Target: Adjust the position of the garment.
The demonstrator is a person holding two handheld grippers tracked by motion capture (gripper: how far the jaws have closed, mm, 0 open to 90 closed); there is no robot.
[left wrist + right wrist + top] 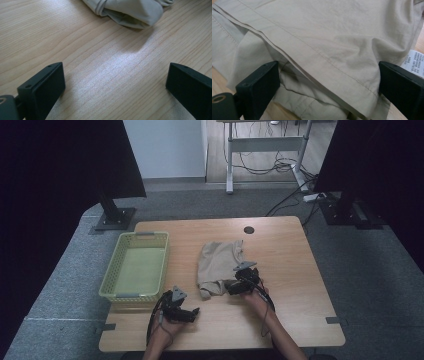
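High view: beige garment [218,262] mid-table, right gripper [231,287] at its near hem, left gripper [194,314] well short of it.

Left gripper view: jaws wide over bare table [105,72], cloth ahead.

Right gripper view: jaws wide, straddling hem [319,60]; risk: grabbing one layer only, so the fold slides apart. Care label [415,60] beside right jaw, print unreadable.

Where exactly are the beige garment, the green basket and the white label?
beige garment [216,260]: high view, middle of the cloth.
green basket [109,281]: high view, left wall.
white label [415,60]: right gripper view, printed face at the garment's edge.
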